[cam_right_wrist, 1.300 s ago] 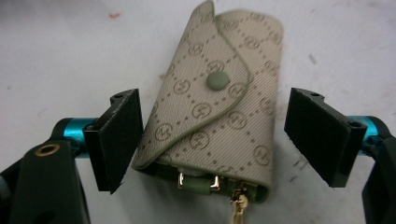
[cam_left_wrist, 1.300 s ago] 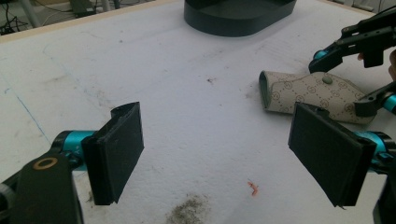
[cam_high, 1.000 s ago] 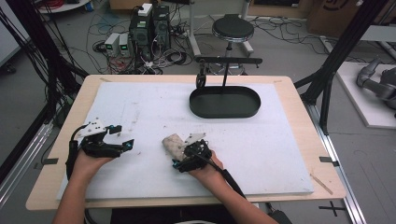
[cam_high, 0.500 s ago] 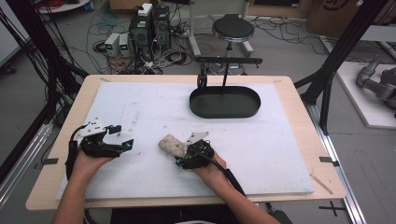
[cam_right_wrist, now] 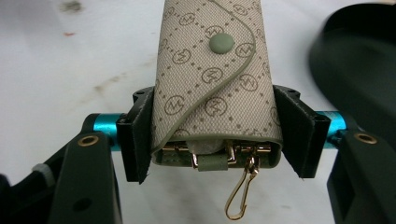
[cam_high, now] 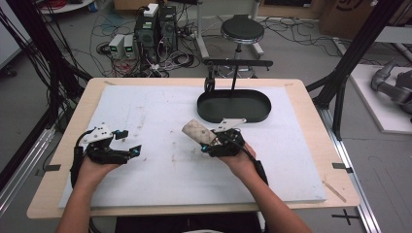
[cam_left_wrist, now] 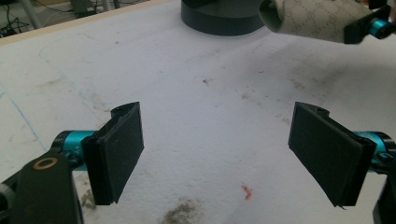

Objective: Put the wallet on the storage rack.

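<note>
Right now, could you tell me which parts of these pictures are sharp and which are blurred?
Right gripper view: the key pouch and its gold hook are crisp, while the black tray behind is blurred. Left gripper view: the pads are sharp, and the pouch at the top edge is slightly soft. High view: evenly lit, with faint shadows.

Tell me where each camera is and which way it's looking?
High view: above the person's side, looking forward and down at the white table; forearms, left gripper and right gripper show.
Left gripper view: on the left gripper, looking along its open jaws across the table.
Right gripper view: on the right gripper, looking along its jaws clamping the patterned pouch.
All three share the pouch and the black tray.
</note>
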Available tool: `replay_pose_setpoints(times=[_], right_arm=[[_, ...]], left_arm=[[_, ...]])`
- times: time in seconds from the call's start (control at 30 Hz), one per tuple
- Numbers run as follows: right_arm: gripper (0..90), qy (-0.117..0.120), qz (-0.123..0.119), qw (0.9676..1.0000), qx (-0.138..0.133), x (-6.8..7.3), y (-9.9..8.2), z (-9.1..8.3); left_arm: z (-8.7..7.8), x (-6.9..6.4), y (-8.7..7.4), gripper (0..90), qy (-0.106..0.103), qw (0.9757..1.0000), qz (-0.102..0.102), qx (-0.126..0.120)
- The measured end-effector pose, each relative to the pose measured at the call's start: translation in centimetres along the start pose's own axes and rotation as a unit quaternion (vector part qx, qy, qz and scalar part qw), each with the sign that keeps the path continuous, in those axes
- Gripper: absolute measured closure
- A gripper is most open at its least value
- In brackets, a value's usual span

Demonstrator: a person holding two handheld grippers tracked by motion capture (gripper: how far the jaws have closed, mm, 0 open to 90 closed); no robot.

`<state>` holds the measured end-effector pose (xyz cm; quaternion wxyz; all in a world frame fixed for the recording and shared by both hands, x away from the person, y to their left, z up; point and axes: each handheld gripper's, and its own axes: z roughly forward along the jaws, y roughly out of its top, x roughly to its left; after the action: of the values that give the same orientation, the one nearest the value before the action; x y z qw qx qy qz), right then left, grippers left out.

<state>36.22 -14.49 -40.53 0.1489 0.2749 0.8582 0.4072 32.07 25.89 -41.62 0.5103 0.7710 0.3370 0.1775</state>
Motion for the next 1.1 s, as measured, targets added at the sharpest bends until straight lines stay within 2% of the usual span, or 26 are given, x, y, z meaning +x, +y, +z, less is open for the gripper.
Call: replay_pose_setpoints(times=[0.1, 0.17, 0.2, 0.33, 0.4, 0.43, 0.5, 0.57, 0.77, 1.1], right_arm=[[36.3, -0.010, -0.008, 0.9999, -0.004, -1.6, 0.3, -0.8], [36.3, -0.015, -0.009, 0.9998, -0.008, -2.1, 0.3, -1.0], [36.3, -0.021, -0.008, 0.9997, -0.007, -3.2, 0.4, -1.5], [36.3, -0.032, -0.004, 0.9994, -0.009, -5.3, 0.6, -2.3], [36.3, -0.034, -0.005, 0.9994, -0.004, -5.8, 0.7, -2.4], [36.3, -0.044, -0.009, 0.9990, 0.001, -6.8, 0.8, -2.5], [36.3, -0.046, -0.010, 0.9989, 0.001, -7.2, 0.9, -2.6], [36.3, -0.057, -0.014, 0.9982, 0.012, -8.4, 1.2, -2.5], [36.3, -0.065, -0.014, 0.9977, 0.015, -10.0, 1.6, -2.2], [36.3, -0.076, 0.001, 0.9966, 0.032, -12.9, 2.0, -1.0]], left_arm=[[0.1, 0.0, 0.0, 18.0, -0.001, 1.0000, -0.002, 0.000], [0.1, 0.0, -0.1, 18.1, -0.001, 1.0000, -0.003, -0.001], [0.1, 0.0, -0.1, 18.0, -0.001, 1.0000, -0.003, -0.001], [0.2, -0.1, -0.1, 18.1, -0.001, 1.0000, -0.004, -0.001], [0.3, -0.1, -0.1, 18.1, 0.000, 1.0000, -0.004, 0.000], [0.4, -0.1, -0.2, 18.1, -0.001, 1.0000, -0.004, 0.001], [0.4, -0.2, -0.2, 18.0, 0.000, 1.0000, -0.003, 0.002], [0.5, -0.2, -0.1, 18.1, -0.001, 1.0000, -0.003, 0.002], [0.5, -0.2, -0.2, 18.1, -0.001, 1.0000, -0.002, 0.004], [0.7, -0.3, -0.2, 18.1, 0.001, 1.0000, -0.003, 0.006]])
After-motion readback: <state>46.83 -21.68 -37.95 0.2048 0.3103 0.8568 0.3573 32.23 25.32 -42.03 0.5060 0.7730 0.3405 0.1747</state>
